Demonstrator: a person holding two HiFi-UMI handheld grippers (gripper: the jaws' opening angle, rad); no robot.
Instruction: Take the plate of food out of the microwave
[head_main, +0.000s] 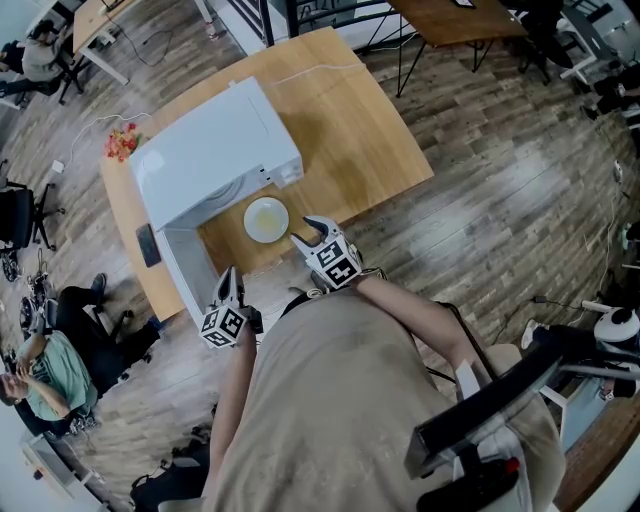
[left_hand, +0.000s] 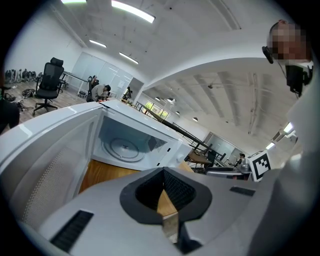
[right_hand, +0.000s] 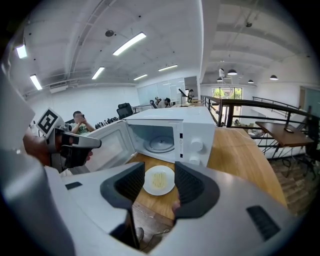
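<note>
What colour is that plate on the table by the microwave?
White plate, with pale yellow food on it; clearest in the right gripper view.

We are in a large open-plan office or lab: swivel chairs (left_hand: 49, 80), long desks (head_main: 455, 20), ceiling strip lights (right_hand: 129, 43) and seated people (head_main: 45, 365) surround us.

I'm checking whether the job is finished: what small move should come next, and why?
Probably swing the white microwave's open door shut with the left hand-held gripper: the round white plate of yellow food already sits on the wooden table, and the right hand-held gripper is open, clear of it.
</note>
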